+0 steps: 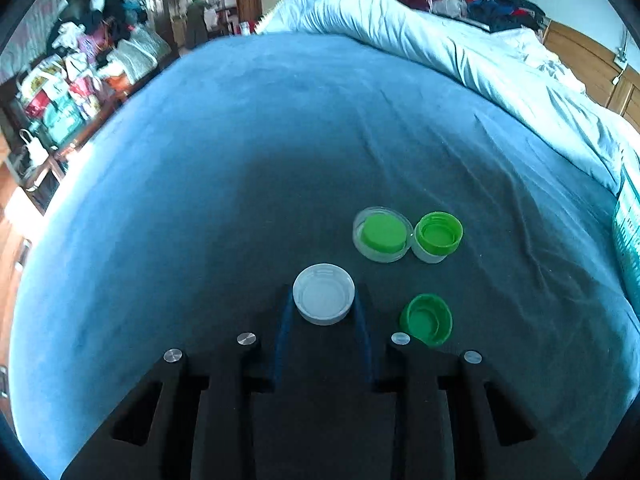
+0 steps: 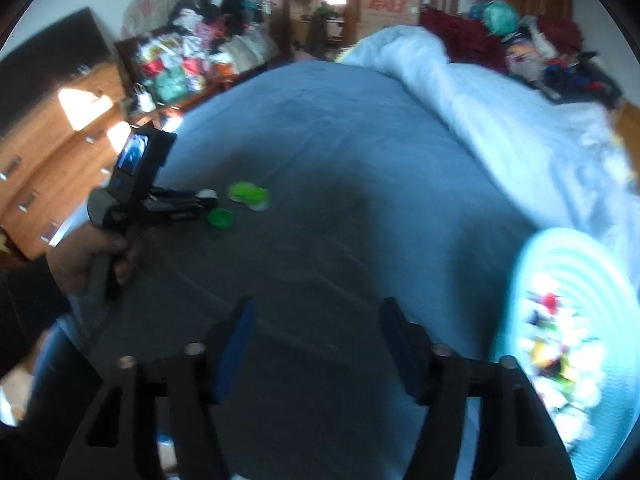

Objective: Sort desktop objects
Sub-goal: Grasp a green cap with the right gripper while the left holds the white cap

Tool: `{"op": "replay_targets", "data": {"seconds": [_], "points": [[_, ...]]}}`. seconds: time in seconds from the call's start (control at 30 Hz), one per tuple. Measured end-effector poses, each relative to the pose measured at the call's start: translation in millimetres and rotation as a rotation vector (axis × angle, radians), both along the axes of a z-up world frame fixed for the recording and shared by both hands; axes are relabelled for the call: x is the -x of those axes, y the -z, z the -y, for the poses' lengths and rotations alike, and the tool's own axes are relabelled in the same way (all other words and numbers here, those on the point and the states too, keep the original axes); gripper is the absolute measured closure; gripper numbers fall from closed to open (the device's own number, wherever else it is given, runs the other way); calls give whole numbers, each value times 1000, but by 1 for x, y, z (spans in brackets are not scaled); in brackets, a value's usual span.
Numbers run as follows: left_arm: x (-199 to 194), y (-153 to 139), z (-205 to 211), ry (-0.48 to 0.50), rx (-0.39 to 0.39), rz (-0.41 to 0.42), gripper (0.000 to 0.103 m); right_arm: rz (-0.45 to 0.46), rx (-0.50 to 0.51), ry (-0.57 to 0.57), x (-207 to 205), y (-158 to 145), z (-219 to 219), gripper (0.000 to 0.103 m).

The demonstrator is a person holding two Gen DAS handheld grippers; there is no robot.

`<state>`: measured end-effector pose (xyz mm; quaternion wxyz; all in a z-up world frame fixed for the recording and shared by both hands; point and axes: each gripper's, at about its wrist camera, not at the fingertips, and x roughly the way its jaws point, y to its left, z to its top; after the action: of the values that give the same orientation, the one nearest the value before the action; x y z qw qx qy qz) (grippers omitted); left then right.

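A white bottle cap lies open side up on the blue bed cover, and my left gripper is shut on it, one pad on each side. To its right sit a light green cap inside a clear lid, a green cap stacked on a white one, and a dark green cap. The right wrist view shows a hand holding the left gripper beside the green caps. My right gripper hovers open over bare cover, with nothing between its fingers.
A pale teal woven basket with several small colourful items sits at the right, close to my right gripper. A rumpled light blue duvet lies along the far right of the bed. Cluttered wooden drawers stand to the left.
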<state>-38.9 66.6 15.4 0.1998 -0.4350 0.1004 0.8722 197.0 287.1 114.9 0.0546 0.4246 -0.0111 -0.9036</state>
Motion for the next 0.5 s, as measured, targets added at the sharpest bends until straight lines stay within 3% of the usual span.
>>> {"op": "replay_targets", "data": {"seconds": [0.2,0.37,0.5], "points": [[-13,-15,45,-110,-78,-16,79,11,124,-151,75,38,55,45],[-18,-24,70,-154,-132,-6,79,45,146,-182,132,72,89,45],[-19,-24,69,-147,-133,-9,78,94,128,-176,160,99,104,45]]}}
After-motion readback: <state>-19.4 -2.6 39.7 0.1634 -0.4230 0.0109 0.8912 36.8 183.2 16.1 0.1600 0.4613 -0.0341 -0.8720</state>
